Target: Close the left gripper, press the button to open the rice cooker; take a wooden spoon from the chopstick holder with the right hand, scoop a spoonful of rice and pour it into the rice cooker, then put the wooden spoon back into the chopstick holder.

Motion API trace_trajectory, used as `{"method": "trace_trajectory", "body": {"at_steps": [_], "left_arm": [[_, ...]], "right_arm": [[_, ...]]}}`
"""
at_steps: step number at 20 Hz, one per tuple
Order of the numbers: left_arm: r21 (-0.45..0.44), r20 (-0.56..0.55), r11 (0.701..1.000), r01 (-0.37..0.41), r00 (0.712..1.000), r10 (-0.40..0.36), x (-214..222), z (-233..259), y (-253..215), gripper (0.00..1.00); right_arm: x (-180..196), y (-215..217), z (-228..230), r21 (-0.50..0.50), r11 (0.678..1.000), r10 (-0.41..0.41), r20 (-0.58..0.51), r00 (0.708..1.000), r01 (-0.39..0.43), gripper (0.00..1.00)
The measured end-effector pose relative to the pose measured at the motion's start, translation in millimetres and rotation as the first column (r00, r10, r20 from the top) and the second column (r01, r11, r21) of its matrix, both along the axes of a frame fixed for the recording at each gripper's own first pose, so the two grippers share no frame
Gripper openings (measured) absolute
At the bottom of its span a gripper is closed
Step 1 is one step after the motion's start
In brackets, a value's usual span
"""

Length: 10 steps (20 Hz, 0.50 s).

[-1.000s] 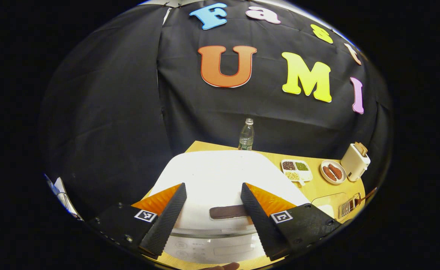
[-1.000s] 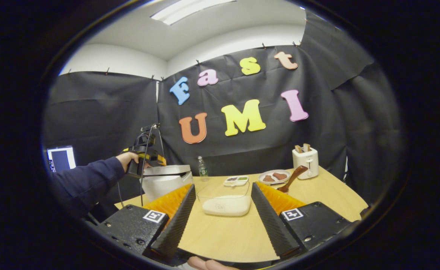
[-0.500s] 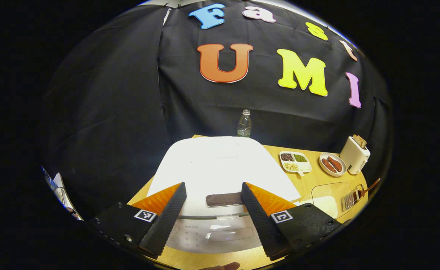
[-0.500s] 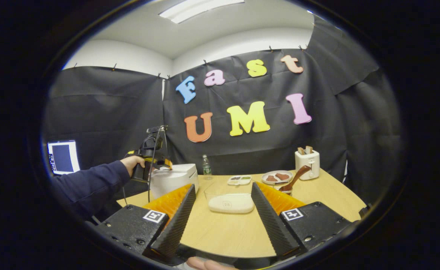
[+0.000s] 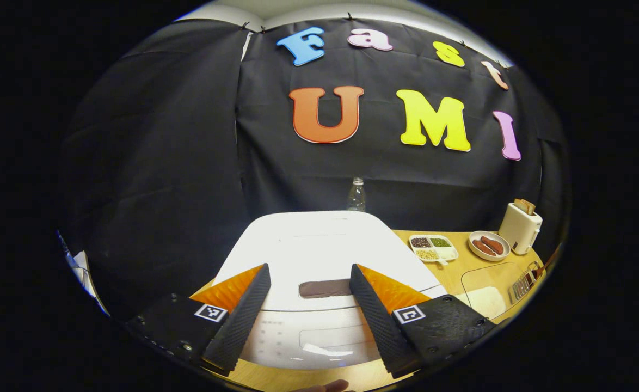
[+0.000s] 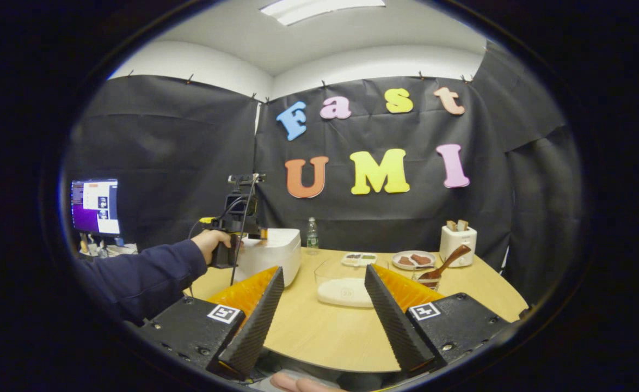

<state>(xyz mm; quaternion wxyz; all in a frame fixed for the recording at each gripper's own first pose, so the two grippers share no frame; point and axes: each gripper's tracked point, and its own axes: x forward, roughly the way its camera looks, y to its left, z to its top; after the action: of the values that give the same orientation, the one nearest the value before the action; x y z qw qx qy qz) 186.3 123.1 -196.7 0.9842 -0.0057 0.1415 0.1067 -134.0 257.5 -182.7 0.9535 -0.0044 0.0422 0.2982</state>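
Left gripper point(image 5: 309, 283): fingers spread wide, nothing between the pads, hovering just in front of the rice cooker point(image 5: 319, 256). The dark oblong button point(image 5: 325, 288) sits on the front edge of the lid, straight ahead in the gap between the fingers, its long axis running crosswise, finger to finger. Lid down. Judgement: the fingers must be drawn together first, then pushed forward and down onto the button; the left gripper is far the nearer of the two.

Right gripper point(image 6: 324, 291): fingers likewise apart and empty, held over the near edge of the worktop point(image 6: 330, 332). Beyond them a clear container of rice point(image 6: 345, 283), ahead and slightly right of centre. Further right, the wooden spoon point(image 6: 446, 262) stands tilted in the chopstick holder point(image 6: 428, 281), handle leaning up and to the right.

In the right gripper view, a hand point(image 6: 210, 242) in a dark sleeve holds the left gripper against the cooker's front.
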Motion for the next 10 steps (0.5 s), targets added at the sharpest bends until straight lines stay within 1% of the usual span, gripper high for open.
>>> {"method": "trace_trajectory", "body": {"at_steps": [2,4,7,8,9,10], "left_arm": [[-0.013,0.018,1.000,0.001,1.000,-0.001,4,-1,-3,0.96],[-0.016,0.027,1.000,0.021,0.999,-0.020,5,2,-4,0.96],[-0.068,0.015,0.997,0.047,0.999,-0.046,8,6,-2,0.96],[-0.080,0.017,0.996,0.042,0.999,-0.041,11,6,0,0.97],[-0.102,-0.007,0.994,0.035,0.999,-0.036,11,1,-1,0.96],[-0.095,0.007,0.995,0.031,1.000,-0.031,12,5,0,0.96]], "right_arm": [[-1,5,-4,-0.014,1.000,0.005,-0.005,1.000,-0.005,0.97],[-2,8,-7,-0.026,1.000,0.006,-0.014,1.000,-0.007,0.97],[-5,9,-8,-0.022,1.000,0.013,-0.013,1.000,-0.013,0.97],[-4,7,-7,-0.022,1.000,0.007,-0.008,1.000,-0.007,0.98],[-3,4,-9,-0.023,1.000,0.000,-0.006,1.000,0.000,0.97],[-2,3,-11,-0.024,1.000,-0.002,-0.011,1.000,0.002,0.98]]}}
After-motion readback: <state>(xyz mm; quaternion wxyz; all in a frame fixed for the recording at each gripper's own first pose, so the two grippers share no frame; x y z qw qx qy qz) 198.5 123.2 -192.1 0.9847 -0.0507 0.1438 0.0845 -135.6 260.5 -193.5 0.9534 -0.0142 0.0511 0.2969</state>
